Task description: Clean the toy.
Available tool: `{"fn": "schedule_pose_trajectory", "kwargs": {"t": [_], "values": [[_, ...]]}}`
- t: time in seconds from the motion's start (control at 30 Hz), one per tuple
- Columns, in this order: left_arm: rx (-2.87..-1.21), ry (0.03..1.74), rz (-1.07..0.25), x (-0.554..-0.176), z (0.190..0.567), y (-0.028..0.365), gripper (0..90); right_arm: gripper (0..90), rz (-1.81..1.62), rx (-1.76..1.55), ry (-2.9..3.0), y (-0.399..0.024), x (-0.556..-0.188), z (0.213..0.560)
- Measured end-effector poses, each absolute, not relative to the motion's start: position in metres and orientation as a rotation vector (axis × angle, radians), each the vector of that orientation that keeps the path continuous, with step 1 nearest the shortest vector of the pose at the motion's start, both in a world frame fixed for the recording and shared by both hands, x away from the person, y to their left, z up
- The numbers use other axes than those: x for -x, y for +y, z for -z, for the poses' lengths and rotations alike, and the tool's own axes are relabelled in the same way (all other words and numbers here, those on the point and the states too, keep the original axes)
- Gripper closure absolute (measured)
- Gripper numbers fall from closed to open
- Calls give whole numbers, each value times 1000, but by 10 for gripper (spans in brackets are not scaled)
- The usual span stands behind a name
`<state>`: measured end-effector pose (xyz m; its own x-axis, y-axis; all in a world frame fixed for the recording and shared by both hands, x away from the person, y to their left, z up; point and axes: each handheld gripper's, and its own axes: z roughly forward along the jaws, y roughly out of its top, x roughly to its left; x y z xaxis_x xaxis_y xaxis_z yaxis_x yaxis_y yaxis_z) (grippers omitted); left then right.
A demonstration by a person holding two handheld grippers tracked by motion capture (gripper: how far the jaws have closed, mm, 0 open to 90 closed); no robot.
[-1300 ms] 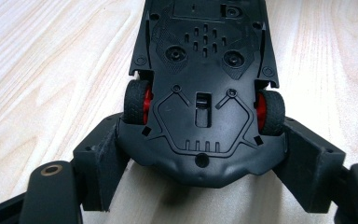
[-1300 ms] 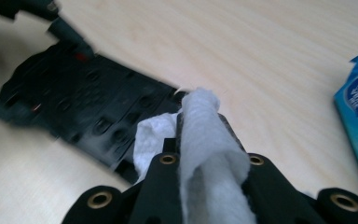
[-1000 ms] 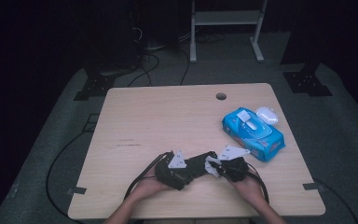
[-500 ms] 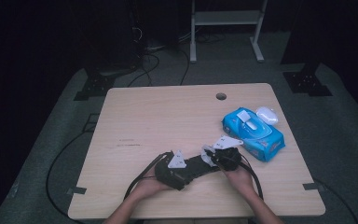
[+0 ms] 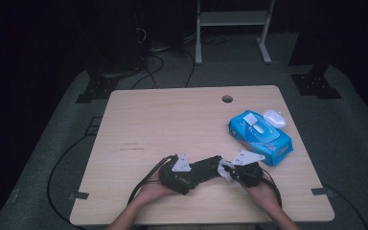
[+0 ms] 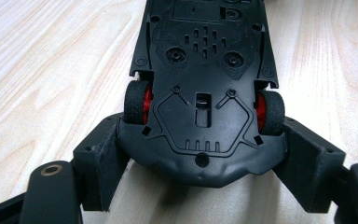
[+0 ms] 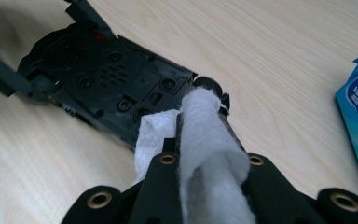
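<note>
A pale wooden surface (image 5: 172, 124) with a round cable hole (image 5: 227, 99) near its far edge stands on grey floor in a dark room, black cables (image 5: 148, 57) trailing across the floor at far left and the legs of a white metal stand (image 5: 230, 28) rising behind. At the near edge, a person's forearms come in from below. The left hand-held gripper (image 5: 175, 171) clamps one end of a black toy car (image 5: 199, 170) lying belly-up on the wood; in the left gripper view its two black jaws stand partly spread and press against either side of the car's rounded end (image 6: 200, 154), just below the red-hubbed wheels (image 6: 137, 102), the ribbed and screw-dotted underside running away from the camera. To the right, the right hand-held gripper (image 5: 237, 172) has its jaws pressed together on a folded white wipe (image 7: 205, 140), which bulges out past the jaw tips and rests against the other end of the car's underside (image 7: 116, 79), close to a wheel (image 7: 209, 85). In the high view the two hand-held grippers face each other along the car's length. Farther right and well apart from the hands, a blue pack of wet wipes (image 5: 261, 139) lies flat, its white lid flap (image 5: 253, 120) raised, with a small white oval case (image 5: 274, 118) just beside its far corner
</note>
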<state>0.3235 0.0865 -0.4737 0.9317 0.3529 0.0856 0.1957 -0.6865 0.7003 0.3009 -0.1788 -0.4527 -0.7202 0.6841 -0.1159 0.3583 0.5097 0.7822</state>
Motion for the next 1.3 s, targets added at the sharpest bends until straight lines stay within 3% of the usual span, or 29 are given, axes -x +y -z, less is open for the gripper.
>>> {"fn": "schedule_pose_trajectory", "kwargs": {"t": [0.17,0.6,0.9,1.1,1.3], "values": [[-2341,390,-277,-324,474,86,237,838,-1123,-857,2361,-168,-301,453],[-2344,389,-289,-323,475,85,237,839,-1303,-686,2501,-88,-297,460],[-2336,395,-275,-325,474,85,237,837,-1286,-759,2452,-101,-308,458],[-2346,389,-275,-325,473,87,237,835,-1248,-655,2505,-80,-310,454],[-2342,391,-280,-324,473,87,237,835,-1207,-822,2390,-111,-332,453]]}}
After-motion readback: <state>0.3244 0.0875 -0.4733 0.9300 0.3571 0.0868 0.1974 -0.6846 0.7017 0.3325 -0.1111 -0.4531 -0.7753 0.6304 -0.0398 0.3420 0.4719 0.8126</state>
